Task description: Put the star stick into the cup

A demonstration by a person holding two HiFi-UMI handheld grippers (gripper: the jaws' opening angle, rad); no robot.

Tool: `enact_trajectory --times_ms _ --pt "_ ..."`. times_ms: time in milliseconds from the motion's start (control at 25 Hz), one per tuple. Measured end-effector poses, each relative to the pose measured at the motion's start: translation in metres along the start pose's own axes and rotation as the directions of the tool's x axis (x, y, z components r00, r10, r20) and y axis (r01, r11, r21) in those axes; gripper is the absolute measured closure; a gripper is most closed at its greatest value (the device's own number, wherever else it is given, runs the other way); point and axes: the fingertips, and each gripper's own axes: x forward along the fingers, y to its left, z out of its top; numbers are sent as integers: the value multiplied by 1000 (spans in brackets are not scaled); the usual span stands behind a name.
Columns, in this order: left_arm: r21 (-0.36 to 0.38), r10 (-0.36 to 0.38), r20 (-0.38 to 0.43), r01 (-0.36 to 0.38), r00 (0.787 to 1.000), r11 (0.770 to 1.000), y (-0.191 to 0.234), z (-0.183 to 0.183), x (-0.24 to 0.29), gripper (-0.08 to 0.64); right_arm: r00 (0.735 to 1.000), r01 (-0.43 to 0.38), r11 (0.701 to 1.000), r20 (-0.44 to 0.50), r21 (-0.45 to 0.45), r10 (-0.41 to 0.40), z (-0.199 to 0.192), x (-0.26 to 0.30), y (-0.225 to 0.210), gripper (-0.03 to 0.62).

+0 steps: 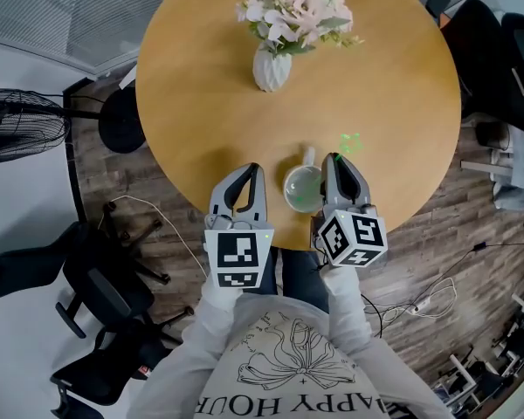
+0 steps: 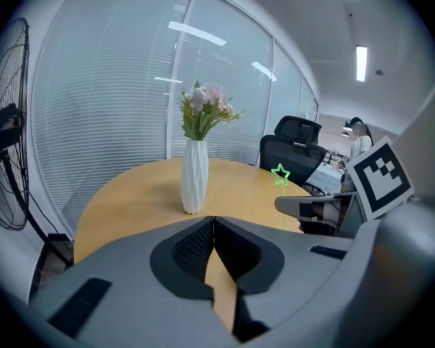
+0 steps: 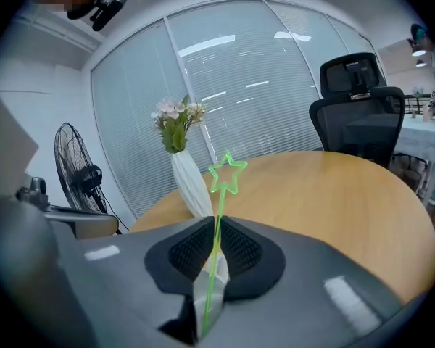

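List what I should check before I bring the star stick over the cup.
1. Grip: the right claw is shut on the stem of the thin green star-topped stick. Ok.
2. Stick pose: the star end rises above the jaws, roughly upright. Ok.
3. Target: the pale round cup with a handle stands mouth up on the round wooden table. Ok.
4. Alignment: the right claw sits beside the cup, not over its mouth. Not ok.
5. The stick's lower tip relative to the cup rim: cannot tell.
6. The left claw is shut, empty and on the cup's other side. Ok.
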Motion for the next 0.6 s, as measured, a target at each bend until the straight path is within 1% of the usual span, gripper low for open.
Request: enact_trajectory --times_ms 600 --pt "-9 4 -1 -4 1000 1000 -7 -4 -1 554 999 32 999 -21 26 -32 -7 3 -14 538"
